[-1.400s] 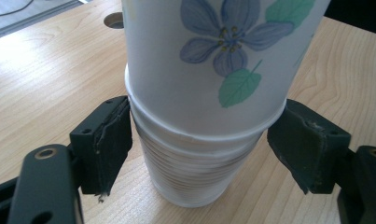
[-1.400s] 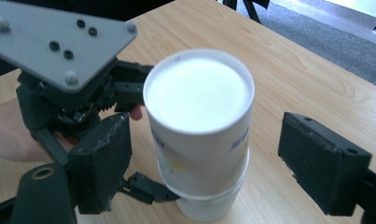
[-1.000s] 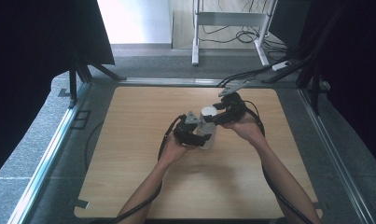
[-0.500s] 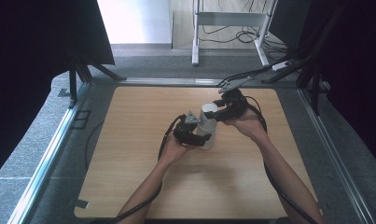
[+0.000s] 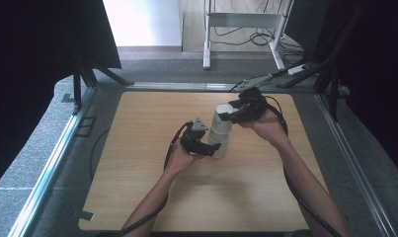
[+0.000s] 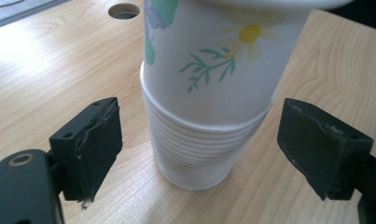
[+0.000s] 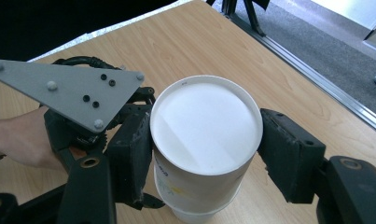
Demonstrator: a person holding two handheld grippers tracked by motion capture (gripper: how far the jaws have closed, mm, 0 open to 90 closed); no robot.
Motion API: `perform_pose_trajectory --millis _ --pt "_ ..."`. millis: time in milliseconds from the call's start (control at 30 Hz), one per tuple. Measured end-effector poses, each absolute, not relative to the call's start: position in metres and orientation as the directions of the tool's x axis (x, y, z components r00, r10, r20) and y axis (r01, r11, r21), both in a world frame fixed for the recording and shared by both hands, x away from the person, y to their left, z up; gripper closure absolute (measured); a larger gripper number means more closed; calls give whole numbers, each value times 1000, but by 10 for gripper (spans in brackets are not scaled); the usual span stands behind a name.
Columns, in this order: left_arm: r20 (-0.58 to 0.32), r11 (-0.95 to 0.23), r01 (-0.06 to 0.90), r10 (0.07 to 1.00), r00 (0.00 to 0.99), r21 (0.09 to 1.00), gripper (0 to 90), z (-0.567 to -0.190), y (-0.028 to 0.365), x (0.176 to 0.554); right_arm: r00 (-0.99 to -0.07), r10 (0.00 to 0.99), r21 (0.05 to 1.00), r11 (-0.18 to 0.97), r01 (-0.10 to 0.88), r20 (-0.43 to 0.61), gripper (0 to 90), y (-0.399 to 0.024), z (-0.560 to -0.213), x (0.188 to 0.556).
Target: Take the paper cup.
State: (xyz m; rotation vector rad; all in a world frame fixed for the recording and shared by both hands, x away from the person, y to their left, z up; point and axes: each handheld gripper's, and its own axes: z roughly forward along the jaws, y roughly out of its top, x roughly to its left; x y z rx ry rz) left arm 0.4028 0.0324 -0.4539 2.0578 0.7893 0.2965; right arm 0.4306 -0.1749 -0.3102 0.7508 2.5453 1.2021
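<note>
This looks like a lab or test room fitted out for recording, not a home. A bare light wooden table top (image 5: 137,187) with a round cable hole (image 6: 123,10) stands inside a frame of grey aluminium rails (image 5: 43,173). Black curtains (image 5: 33,54) hang at the left and right sides, with black tripod legs (image 5: 85,79) planted at their foot. The floor is grey carpet (image 5: 152,69), as in an office. Beyond it stands a white metal desk frame (image 5: 241,19) with loose black cables (image 5: 246,34) trailing under it, and a white power strip (image 5: 300,69) lies on the carpet nearby.
</note>
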Motion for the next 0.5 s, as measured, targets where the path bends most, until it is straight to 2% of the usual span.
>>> perform_pose_trajectory --millis 167,500 --pt "-86 -393 417 635 768 820 130 -452 37 398 -844 536 777 531 339 3 375 -176 -299 426" --pt "-117 -377 419 612 782 826 32 -446 47 385 -843 537 785 524 330 -4 376 -184 -277 416"
